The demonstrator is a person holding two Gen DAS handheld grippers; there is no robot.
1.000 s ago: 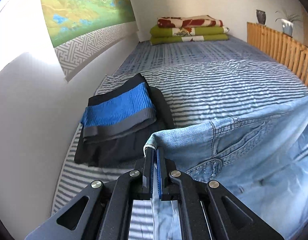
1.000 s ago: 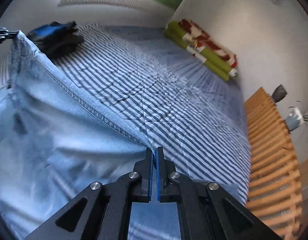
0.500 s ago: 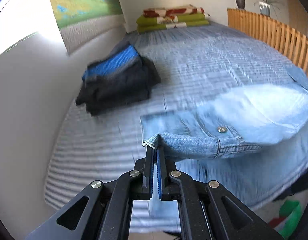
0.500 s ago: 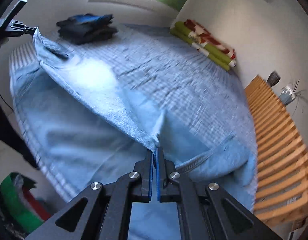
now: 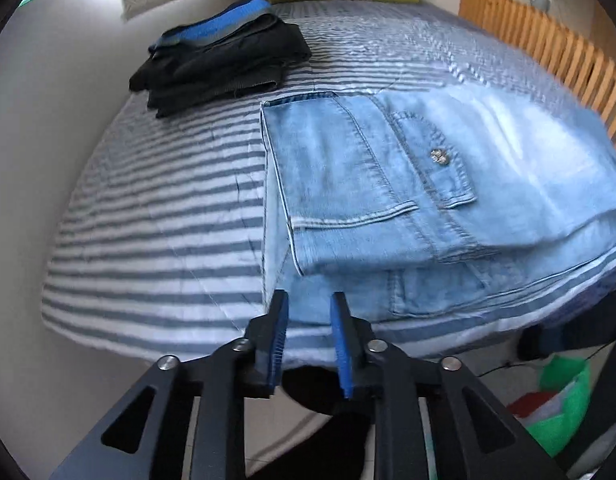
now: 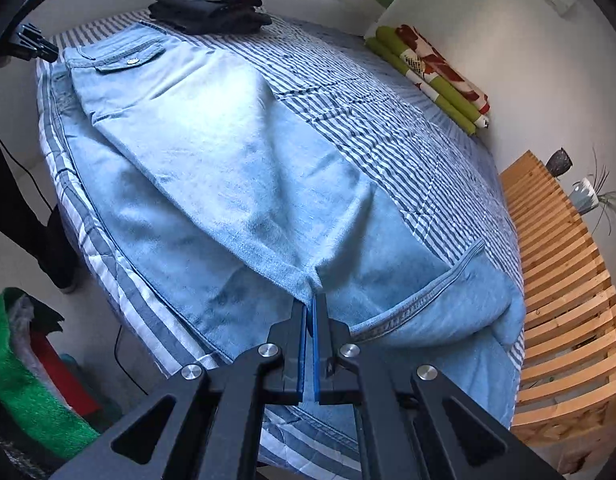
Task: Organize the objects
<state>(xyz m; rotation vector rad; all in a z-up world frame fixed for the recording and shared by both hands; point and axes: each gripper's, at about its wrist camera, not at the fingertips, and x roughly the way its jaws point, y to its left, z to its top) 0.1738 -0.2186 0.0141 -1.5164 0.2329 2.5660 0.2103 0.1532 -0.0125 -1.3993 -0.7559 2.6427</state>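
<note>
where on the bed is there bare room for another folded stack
Free: striped sheet between the jeans and the wall, in front of the dark folded pile; also the stretch from the jeans to the green blankets. Crowded: the near edge, under denim.

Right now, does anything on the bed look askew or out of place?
The jeans lie folded lengthwise on the striped bed, but the hem end is rumpled where the right gripper pinches a fold. The left gripper is opening, nothing between its fingers. The dark folded stack looks tidy.
</note>
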